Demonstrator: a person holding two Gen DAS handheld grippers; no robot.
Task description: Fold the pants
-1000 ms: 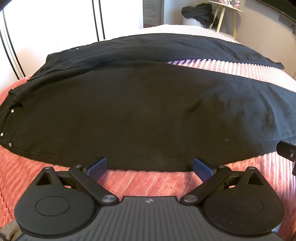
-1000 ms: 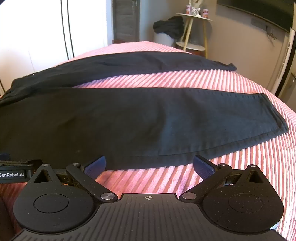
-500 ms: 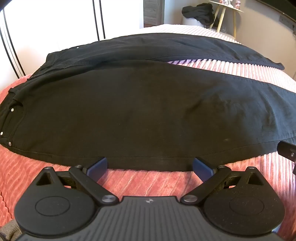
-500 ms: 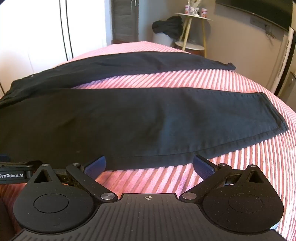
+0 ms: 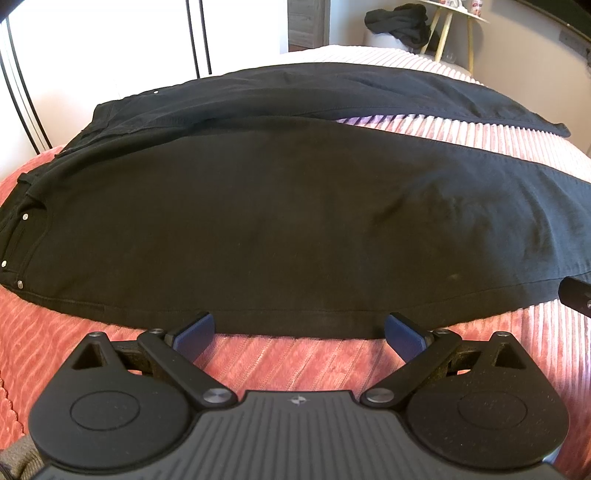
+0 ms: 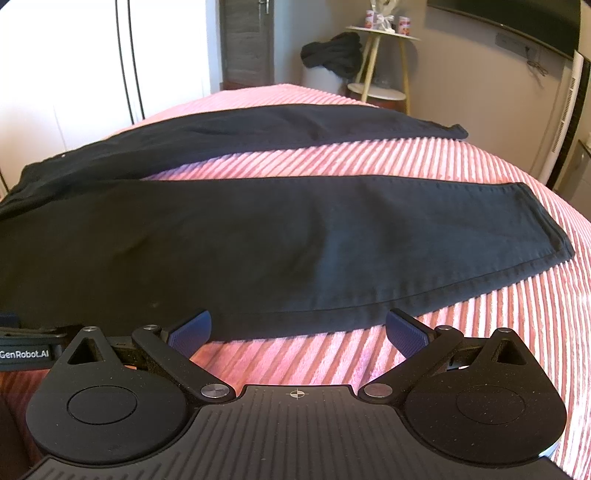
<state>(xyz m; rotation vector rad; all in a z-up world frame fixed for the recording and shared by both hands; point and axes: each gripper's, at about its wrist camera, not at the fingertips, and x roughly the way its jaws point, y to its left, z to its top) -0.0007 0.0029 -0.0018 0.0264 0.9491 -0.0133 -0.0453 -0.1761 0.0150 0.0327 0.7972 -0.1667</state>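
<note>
Black pants (image 5: 280,221) lie flat on a pink ribbed bedspread (image 5: 295,358), waistband with metal rivets at the left, both legs spread apart toward the right. In the right wrist view the near leg (image 6: 295,240) ends in a hem at the right, and the far leg (image 6: 280,125) lies behind it. My left gripper (image 5: 299,330) is open, its blue pads right at the near edge of the upper leg. My right gripper (image 6: 297,330) is open too, at the near edge of the same leg further toward the hem. Neither holds cloth.
White wardrobe doors (image 5: 110,44) stand behind the bed. A small round side table (image 6: 384,33) with cans on it and a dark garment (image 6: 332,51) heaped beside it are at the back right. The other gripper's body (image 6: 26,350) shows at the left edge.
Both grippers have crept slightly forward toward the near edge of the pants leg. The pants lie as before and both grippers stay open.
</note>
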